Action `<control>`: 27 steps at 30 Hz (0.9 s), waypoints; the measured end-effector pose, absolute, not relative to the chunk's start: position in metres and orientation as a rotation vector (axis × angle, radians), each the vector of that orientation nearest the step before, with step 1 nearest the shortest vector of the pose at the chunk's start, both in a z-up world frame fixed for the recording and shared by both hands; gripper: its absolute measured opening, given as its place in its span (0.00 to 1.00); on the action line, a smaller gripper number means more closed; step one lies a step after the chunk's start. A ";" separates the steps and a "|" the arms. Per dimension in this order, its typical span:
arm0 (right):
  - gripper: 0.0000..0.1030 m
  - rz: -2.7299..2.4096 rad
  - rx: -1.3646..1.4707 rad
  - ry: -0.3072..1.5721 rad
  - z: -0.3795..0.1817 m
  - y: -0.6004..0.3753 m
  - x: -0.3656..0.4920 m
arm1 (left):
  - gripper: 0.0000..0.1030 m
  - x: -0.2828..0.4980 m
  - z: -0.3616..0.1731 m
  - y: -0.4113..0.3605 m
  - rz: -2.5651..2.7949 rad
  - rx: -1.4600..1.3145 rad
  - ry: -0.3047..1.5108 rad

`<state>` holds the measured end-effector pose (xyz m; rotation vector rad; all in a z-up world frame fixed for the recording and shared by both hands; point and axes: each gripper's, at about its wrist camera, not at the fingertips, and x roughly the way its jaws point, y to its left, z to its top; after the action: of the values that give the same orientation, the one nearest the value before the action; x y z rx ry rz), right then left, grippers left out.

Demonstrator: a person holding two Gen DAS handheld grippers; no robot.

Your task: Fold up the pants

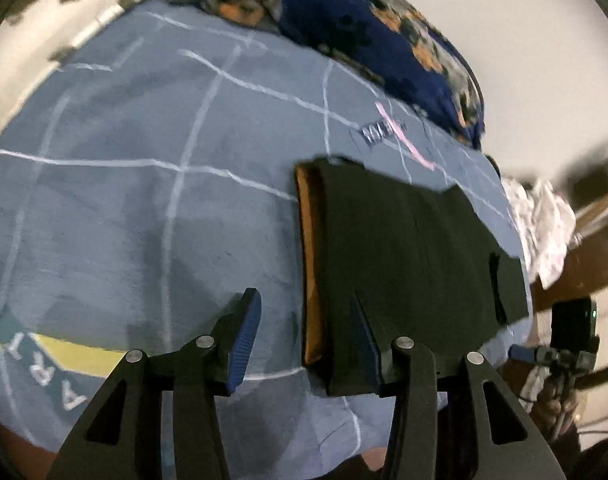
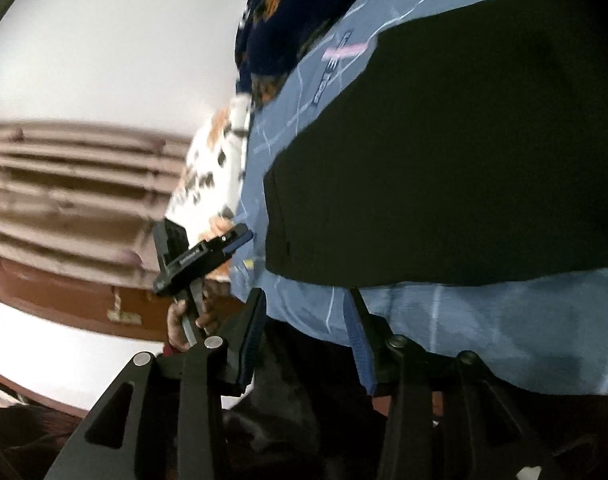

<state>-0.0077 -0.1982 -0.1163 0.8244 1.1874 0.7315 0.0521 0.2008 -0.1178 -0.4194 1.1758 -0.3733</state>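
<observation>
Left gripper (image 1: 304,344) hanging over the bed, jaws parted about halfway, nothing between the blue pads. Left fingertip (image 1: 246,336) over bare blue sheet (image 1: 124,200); right fingertip (image 1: 364,340) overlapping the near edge of the pants (image 1: 416,248) in the picture, though impossible to say whether touching or just above. No cloth pinched, no fold lifted.

Pants lying flat on the sheet, black, folded into a long slab running away toward the right edge of the bed, with an orange-brown strip (image 1: 310,264) showing along the left side. Beyond them, a dark blue flowered blanket (image 1: 384,20) bunched at the far side and a white patterned cloth (image 1: 544,220) spilling off the right end.

Over to the right wrist view: right gripper (image 2: 306,340) also parted about halfway and empty, both fingers down off the near edge of the bed, clear of the pants. Pants filling the upper right there, a broad black shape on the sheet, well above the fingertips. Same view catching the left gripper out at the left, gripped by a hand (image 2: 184,320) on the handle, blue pads pointing toward the bed edge, beside the white patterned cloth.

Both views smeared with blur, the wooden slats (image 2: 64,184) on the left especially.
</observation>
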 end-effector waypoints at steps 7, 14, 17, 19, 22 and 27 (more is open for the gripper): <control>0.46 0.691 0.820 1.238 -0.122 -0.184 -0.008 | 0.45 0.077 -0.137 0.161 -0.507 -0.366 1.194; 0.55 0.632 0.922 1.232 -0.131 -0.197 -0.011 | 0.25 0.094 -0.138 0.148 -0.507 -0.336 1.169; 0.55 0.636 0.915 1.225 -0.129 -0.196 -0.010 | 0.11 0.088 -0.124 0.153 -0.497 -0.415 1.138; 0.55 0.651 0.891 1.215 -0.125 -0.197 -0.012 | 0.11 0.084 -0.105 0.151 -0.523 -0.479 1.112; 0.55 0.687 0.857 1.181 -0.116 -0.193 -0.005 | 0.11 0.077 -0.063 0.126 -0.609 -0.497 1.075; 0.55 0.760 0.856 1.082 -0.101 -0.193 0.009 | 0.11 0.073 -0.012 0.038 -0.796 -0.441 1.059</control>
<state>0.0090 -0.1934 -0.1011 0.8562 1.0820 0.7600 0.0728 0.0377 -0.0118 -0.4413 1.0588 -0.7964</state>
